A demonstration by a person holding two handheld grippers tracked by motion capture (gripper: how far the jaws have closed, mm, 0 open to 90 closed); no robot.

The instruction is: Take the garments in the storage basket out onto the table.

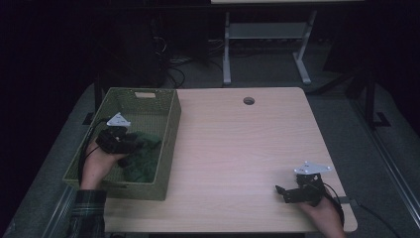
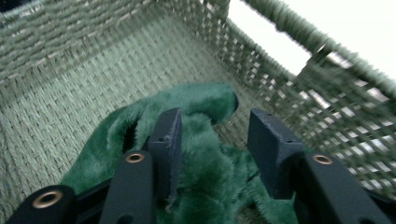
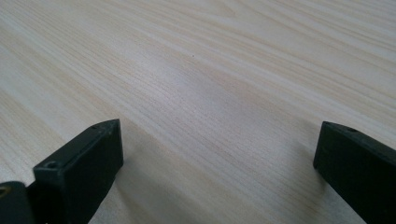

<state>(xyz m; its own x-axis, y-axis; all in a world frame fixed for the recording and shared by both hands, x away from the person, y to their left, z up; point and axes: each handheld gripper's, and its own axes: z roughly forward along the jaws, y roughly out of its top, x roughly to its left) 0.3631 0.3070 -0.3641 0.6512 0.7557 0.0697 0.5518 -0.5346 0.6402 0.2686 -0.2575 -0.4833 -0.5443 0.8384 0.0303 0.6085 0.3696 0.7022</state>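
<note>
Lying crumpled in woven basket (image 2: 70, 70), fuzzy green cloth (image 2: 205, 186)

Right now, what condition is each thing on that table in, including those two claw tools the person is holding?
Woven basket: upright at the table's left edge, open on top, green cloth inside.
Green plush cloth: crumpled on the basket's floor, lying between the left gripper's jaws.
Left gripper: down inside the basket, jaws partly open around the cloth, not clamped on it.
Right gripper: jaws wide open, nothing between them, low over the bare table.
</note>
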